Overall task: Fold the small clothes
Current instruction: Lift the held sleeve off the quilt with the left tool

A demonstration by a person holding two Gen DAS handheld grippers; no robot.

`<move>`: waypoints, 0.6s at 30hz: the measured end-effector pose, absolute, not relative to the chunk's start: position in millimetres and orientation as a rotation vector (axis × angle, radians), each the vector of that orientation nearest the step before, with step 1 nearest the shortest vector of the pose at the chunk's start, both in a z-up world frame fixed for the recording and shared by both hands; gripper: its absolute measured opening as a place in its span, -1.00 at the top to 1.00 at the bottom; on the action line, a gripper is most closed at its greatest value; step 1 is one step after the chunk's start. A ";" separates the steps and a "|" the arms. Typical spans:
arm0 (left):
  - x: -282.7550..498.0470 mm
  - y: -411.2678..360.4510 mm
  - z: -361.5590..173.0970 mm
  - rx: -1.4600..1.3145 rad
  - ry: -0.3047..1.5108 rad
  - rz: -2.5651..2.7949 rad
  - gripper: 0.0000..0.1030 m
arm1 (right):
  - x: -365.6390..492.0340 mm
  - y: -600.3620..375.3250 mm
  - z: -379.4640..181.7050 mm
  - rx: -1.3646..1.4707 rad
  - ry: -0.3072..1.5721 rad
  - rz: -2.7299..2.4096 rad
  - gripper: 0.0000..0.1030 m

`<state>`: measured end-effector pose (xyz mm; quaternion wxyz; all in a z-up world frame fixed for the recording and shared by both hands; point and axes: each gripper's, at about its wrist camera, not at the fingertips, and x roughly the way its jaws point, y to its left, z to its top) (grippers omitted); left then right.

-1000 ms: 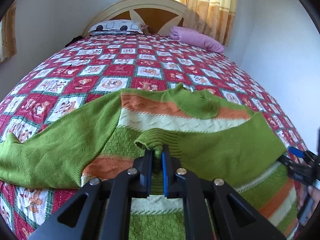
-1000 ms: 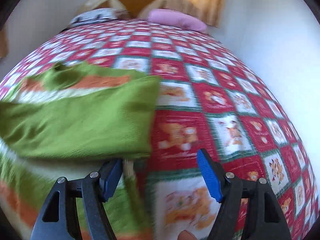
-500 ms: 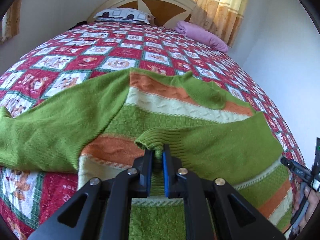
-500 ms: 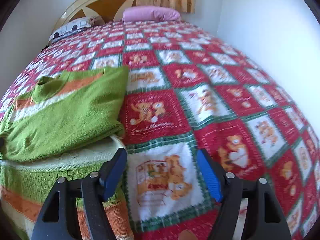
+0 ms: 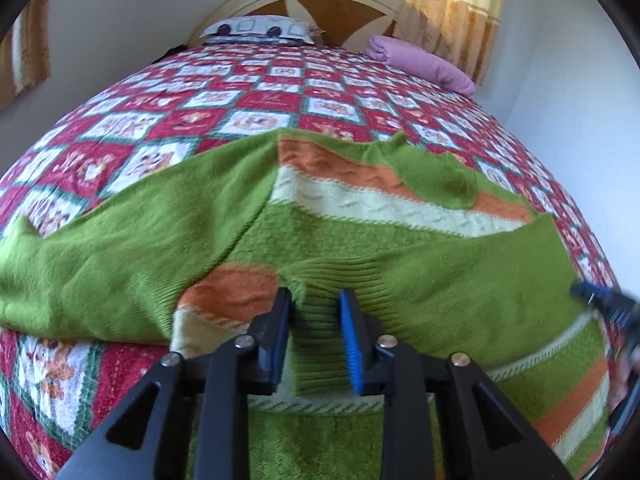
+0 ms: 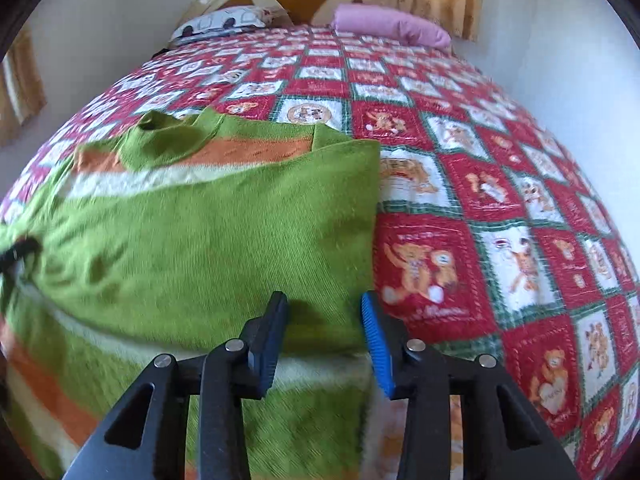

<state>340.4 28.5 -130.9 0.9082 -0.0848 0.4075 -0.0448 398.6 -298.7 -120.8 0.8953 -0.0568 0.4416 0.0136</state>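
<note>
We read no writing; our left claw (image 5: 314,336) is opening around the sweater (image 5: 460,292) cuff (image 5: 320,344), our right claw (image 6: 326,340) closing over its folded sleeve (image 6: 224,248), pads apart.

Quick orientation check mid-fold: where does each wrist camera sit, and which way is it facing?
Left wrist: sits on the left gripper, looking down across the green sweater to the headboard; its jaws are opening around the ribbed cuff.
Right wrist: sits on the right gripper, facing the same way; its jaws are closing over the folded sleeve.
Shared: sweater, bedspread, both pillows.
</note>
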 end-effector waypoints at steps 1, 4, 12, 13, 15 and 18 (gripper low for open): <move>340.1 30.3 -131.1 -0.184 0.842 -0.098 0.40 | 394.0 -298.1 -119.8 -0.151 0.918 0.011 0.22; 335.1 36.3 -128.1 -0.199 0.841 -0.109 0.13 | 391.9 -299.4 -108.6 -0.167 0.941 -0.006 0.22; 293.6 89.4 -92.5 -0.130 0.731 -0.014 -0.48 | 405.7 -257.3 -82.7 -0.138 0.854 0.105 0.12; 291.2 98.7 -91.2 -0.121 0.729 0.006 -0.55 | 410.4 -255.1 -90.9 -0.128 0.877 0.108 0.12; 286.4 127.2 -90.4 -0.104 0.730 0.078 -0.59 | 414.7 -255.4 -113.1 -0.132 0.950 0.093 0.12; 279.1 176.3 -94.4 -0.104 0.750 0.203 -0.59 | 401.3 -259.2 -125.1 -0.152 0.903 0.104 0.10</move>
